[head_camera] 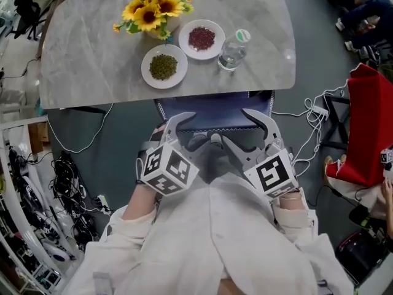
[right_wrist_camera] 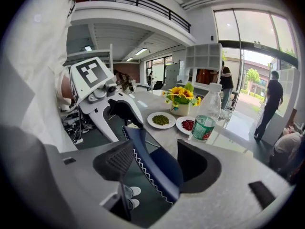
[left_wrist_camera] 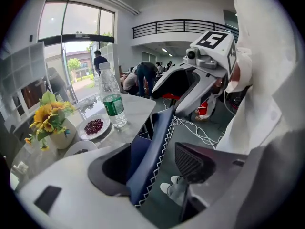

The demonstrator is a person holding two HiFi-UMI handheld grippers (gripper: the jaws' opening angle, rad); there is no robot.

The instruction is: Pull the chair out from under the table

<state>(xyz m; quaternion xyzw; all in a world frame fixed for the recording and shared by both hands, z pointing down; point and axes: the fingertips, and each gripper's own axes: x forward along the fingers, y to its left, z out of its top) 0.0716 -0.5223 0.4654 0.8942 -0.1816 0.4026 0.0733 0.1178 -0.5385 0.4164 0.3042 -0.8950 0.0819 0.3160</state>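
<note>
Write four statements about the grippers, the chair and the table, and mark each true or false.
1. The left gripper has its jaws apart, with the chair's backrest between them. True.
2. The right gripper is shut on the backrest. False: its jaws stand apart on either side of the backrest.
3. The water bottle lies on its side. False: it stands upright on the table.
4. The table holds a plate with green contents and a plate with red contents. True.
</note>
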